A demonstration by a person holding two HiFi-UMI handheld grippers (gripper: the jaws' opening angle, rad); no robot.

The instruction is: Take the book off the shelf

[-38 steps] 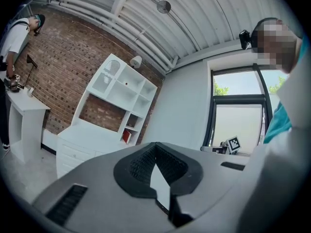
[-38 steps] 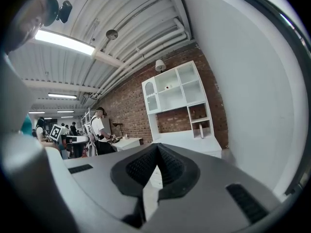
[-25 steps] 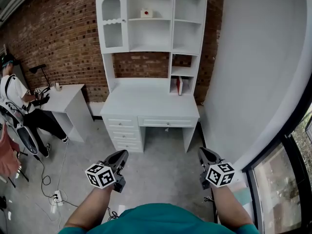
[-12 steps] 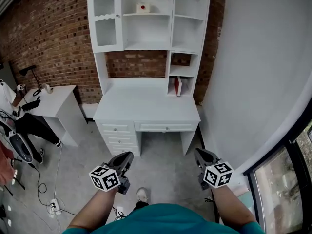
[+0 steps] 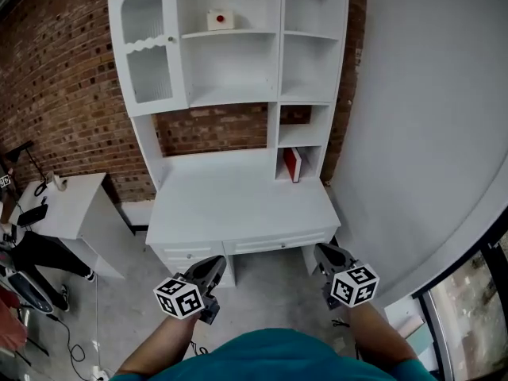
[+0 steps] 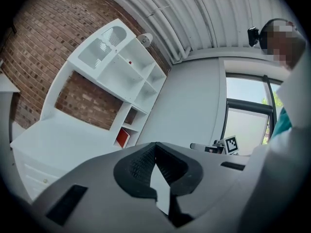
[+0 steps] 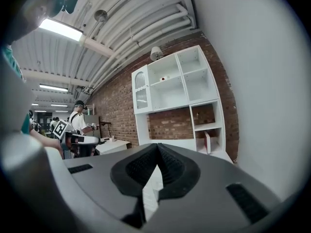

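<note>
With the left tongs (image 5: 215, 263) and right tongs (image 5: 321, 251) both hanging pressed together and empty, the reach is seemingly just starting, the red book (image 5: 293, 163) standing in a shelf cubby (image 5: 310, 157) well ahead of the right tongs, which will be needing to spread.

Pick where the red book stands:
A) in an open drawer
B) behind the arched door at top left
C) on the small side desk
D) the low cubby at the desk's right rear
D: the red book stands upright in the low cubby at the right rear of the desktop.
</note>
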